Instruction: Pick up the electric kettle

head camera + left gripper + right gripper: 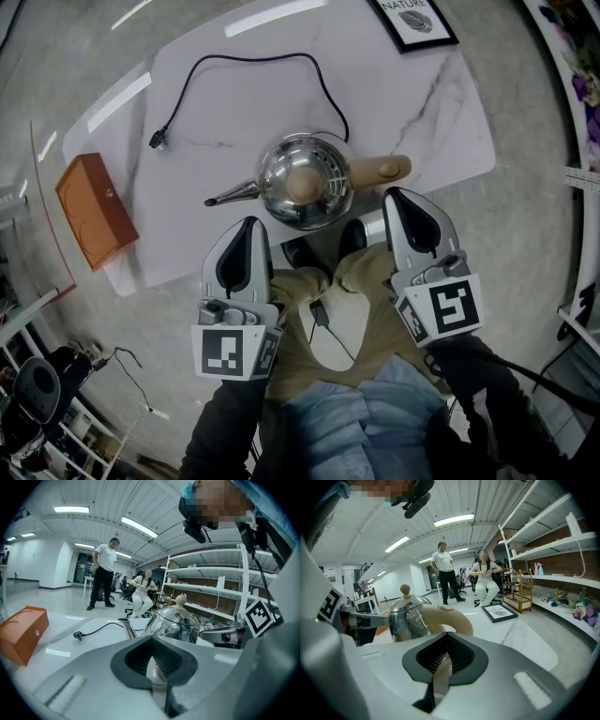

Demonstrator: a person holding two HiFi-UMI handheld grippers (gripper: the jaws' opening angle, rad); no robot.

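The steel electric kettle [305,180] stands near the front edge of the white marble table [422,103]. It has a wooden knob, a tan handle [380,171] pointing right and a spout [230,195] pointing left. My left gripper [247,230] hovers just in front of the spout side, shut and empty. My right gripper [405,199], also shut on nothing, sits just below the handle. In the left gripper view the kettle [173,623] rises beyond the left gripper [152,660]. The handle [450,616] lies right ahead of the right gripper [443,660].
A black power cord [253,61] loops across the table behind the kettle, its plug [157,141] at the left. An orange box [94,208] sits at the table's left edge and a framed picture [412,21] at the far right. Two people [104,571] and shelving [211,588] are in the background.
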